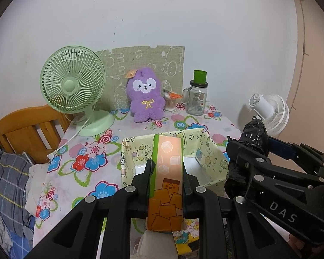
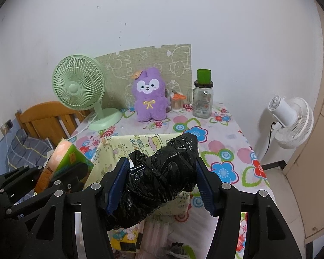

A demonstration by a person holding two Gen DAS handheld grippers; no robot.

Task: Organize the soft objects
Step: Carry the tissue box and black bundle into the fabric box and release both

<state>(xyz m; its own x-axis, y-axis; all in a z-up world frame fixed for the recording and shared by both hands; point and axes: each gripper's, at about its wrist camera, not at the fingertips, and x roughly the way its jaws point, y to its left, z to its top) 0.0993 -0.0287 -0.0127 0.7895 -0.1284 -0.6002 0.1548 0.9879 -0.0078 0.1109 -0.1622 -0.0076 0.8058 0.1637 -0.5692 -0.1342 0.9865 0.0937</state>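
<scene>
My left gripper point(image 1: 166, 173) is shut on an orange and green tissue pack point(image 1: 167, 181) and holds it upright above the near edge of a pale yellow cartoon-print storage box point(image 1: 209, 153). My right gripper point(image 2: 161, 179) is shut on a crumpled black plastic bag point(image 2: 162, 172), held over the same box point(image 2: 123, 149). The tissue pack point(image 2: 62, 157) also shows at the left of the right wrist view, and the black bag point(image 1: 251, 133) at the right of the left wrist view. A purple plush toy point(image 1: 145, 95) sits at the back of the table.
The table has a flowered cloth point(image 1: 86, 157). At the back stand a green desk fan point(image 1: 72, 86), a patterned board point(image 1: 140, 64), a glass jar with a green cup on top point(image 1: 197, 96) and a cotton swab box point(image 1: 170, 101). A white fan point(image 2: 291, 120) stands right, a wooden bedframe point(image 1: 26, 129) left.
</scene>
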